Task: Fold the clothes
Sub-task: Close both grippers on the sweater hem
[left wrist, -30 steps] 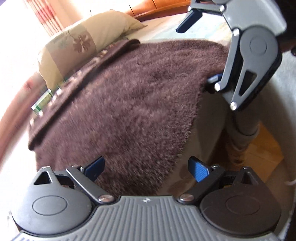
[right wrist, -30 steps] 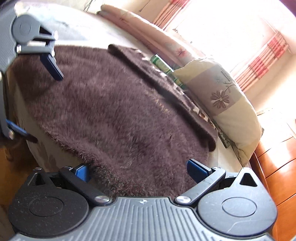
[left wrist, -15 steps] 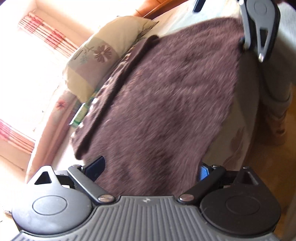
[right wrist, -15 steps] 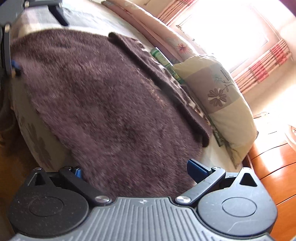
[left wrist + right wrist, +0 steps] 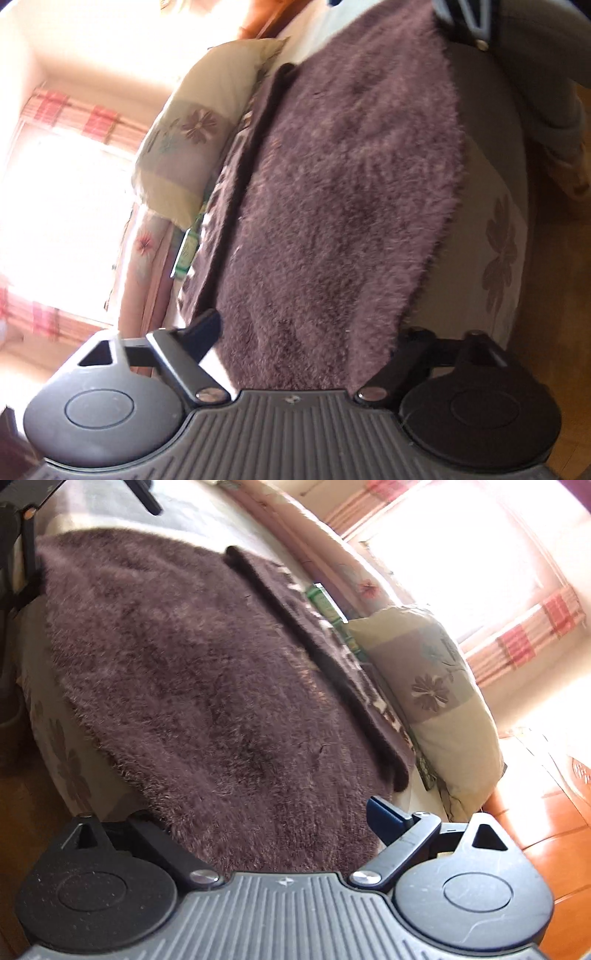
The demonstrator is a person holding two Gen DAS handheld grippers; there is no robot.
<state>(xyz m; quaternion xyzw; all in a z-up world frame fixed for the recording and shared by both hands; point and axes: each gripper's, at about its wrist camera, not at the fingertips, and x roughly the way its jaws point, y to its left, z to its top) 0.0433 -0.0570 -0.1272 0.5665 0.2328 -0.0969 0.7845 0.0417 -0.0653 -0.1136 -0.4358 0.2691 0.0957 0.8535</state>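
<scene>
Two grippers stand at opposite ends of a fuzzy brown garment (image 5: 340, 192) spread flat on the bed (image 5: 491, 236), its near hem hanging over the mattress edge. Left gripper (image 5: 306, 343): jaws spread wide, the hem lying between them; its right finger is hidden behind the fabric. Right gripper (image 5: 258, 823): jaws likewise spread apart, left fingertip buried under the pile. Each gripper appears only as a cut-off fragment at the top of the other's view. A floral pillow (image 5: 436, 701) lies beside the garment's far edge; a green packet (image 5: 325, 602) is partly covered. Window (image 5: 461, 542) glare washes out detail.
</scene>
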